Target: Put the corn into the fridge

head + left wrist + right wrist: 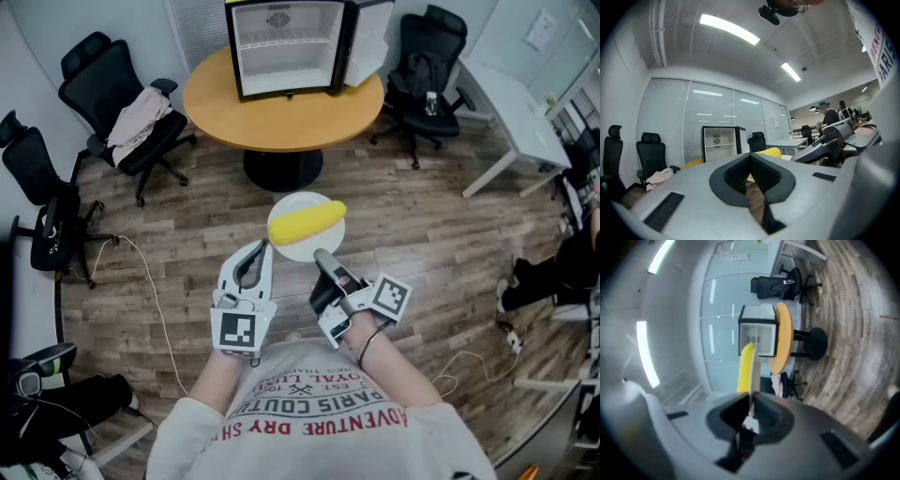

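Head view showed the corn (307,222) lying crosswise on a white plate (292,247), well short of the open fridge (286,47) and straight before it. The right gripper (322,255), held level, pinched the plate's near rim. Left gripper view: the left gripper (751,155) was pressed together on nothing, pointing level toward the fridge. Right gripper view: the plate sat edge-on between the jaws, with the fridge dead ahead.

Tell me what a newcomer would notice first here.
A yellow corn cob lies on a white plate at mid-frame, the right tool clamped on the plate's rim. The left tool is shut and empty beside it. Ahead, a small fridge stands open on a round wooden table.
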The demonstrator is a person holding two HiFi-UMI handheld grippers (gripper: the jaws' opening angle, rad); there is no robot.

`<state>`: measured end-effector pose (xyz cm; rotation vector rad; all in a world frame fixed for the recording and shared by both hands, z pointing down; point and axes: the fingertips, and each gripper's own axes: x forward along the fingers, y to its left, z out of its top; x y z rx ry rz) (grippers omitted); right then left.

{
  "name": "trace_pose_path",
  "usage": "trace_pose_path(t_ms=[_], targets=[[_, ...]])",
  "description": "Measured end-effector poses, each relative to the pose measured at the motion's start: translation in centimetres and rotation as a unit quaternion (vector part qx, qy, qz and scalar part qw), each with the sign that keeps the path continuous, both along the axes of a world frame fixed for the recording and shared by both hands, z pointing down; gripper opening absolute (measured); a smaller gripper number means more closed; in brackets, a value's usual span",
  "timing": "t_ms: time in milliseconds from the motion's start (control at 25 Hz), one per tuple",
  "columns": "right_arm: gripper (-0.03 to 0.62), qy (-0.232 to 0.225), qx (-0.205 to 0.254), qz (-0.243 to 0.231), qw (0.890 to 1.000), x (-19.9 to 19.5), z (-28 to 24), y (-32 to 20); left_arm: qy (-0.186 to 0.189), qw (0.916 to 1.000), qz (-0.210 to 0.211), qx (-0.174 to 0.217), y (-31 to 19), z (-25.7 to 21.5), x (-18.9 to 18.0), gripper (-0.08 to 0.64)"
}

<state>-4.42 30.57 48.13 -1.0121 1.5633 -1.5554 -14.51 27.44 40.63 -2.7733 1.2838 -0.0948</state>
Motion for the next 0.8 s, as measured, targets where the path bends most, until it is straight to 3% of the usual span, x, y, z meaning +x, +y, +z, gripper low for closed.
trace_pose_path(t_ms=[520, 800], targets=[[0.048, 0.008, 0.037, 0.004, 0.999, -0.5, -1.3, -0.7, 0.028, 0.9994, -0.005, -0.020, -0.9, 0.6, -1.5, 0.025], [0.040, 0.010, 0.052, 0.011, 0.999, 0.0, -2.1, -1.6, 0.021, 0.9996, -0.010, -0.014, -1.9, 0.5, -1.9, 0.025]])
